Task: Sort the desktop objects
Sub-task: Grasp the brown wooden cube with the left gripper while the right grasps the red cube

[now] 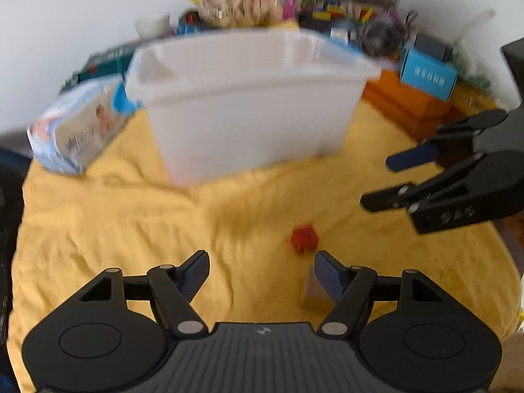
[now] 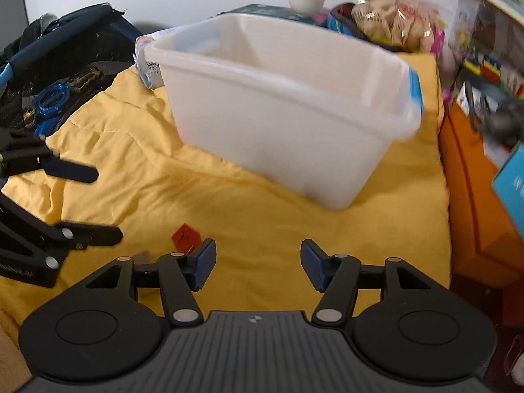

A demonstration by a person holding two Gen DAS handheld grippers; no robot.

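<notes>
A small red block [image 1: 304, 238] lies on the yellow cloth [image 1: 131, 216], just ahead of my left gripper's right finger. It also shows in the right wrist view [image 2: 185, 236], beside my right gripper's left finger. A brownish block [image 1: 312, 290] sits partly hidden behind my left gripper's right finger. My left gripper [image 1: 262, 273] is open and empty above the cloth. My right gripper [image 2: 258, 263] is open and empty. A large white plastic bin [image 1: 249, 98] stands on the cloth beyond both grippers; in the right wrist view [image 2: 288, 104] no contents show inside it.
A tissue pack [image 1: 77, 127] lies left of the bin. A snack bag [image 1: 234, 3], a white bowl [image 2: 306, 0] and toy clutter stand behind. An orange box [image 1: 409, 104] and a blue carton [image 1: 427, 73] are at right. A dark backpack [image 2: 55, 72] is at left.
</notes>
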